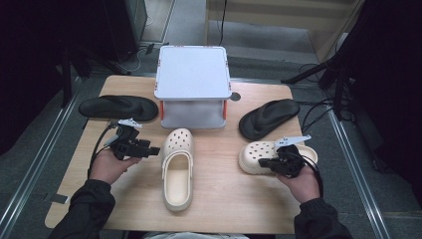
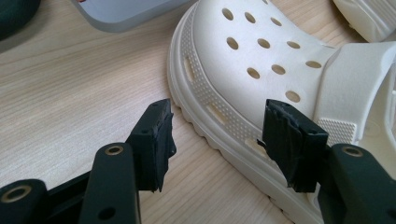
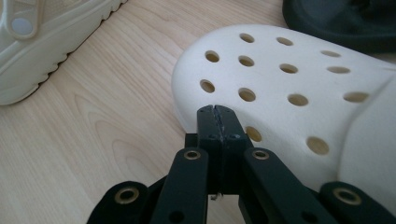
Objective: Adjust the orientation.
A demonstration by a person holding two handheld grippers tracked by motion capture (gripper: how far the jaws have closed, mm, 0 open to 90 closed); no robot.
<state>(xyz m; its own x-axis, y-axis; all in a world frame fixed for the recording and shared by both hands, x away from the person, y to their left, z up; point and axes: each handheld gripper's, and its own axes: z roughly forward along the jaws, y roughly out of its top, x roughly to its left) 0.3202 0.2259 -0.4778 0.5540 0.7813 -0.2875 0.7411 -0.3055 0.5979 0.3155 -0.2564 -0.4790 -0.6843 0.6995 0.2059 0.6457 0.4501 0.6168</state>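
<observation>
Pressing its together-shut jaws against one clog [image 3: 289, 88], the right hand-held gripper [image 3: 218, 112] hides part of its toe.

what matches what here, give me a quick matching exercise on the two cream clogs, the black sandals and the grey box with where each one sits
Things:
1. middle cream clog
2. right cream clog
3. left black sandal
4. grey box

Places:
A. at the far middle of the table
B. at the far left of the table
C. beside the shut right gripper
D. in front of the box, its edge between the open jaws of the left gripper

Pairs: 1-D, 2-C, 3-B, 4-A
</observation>
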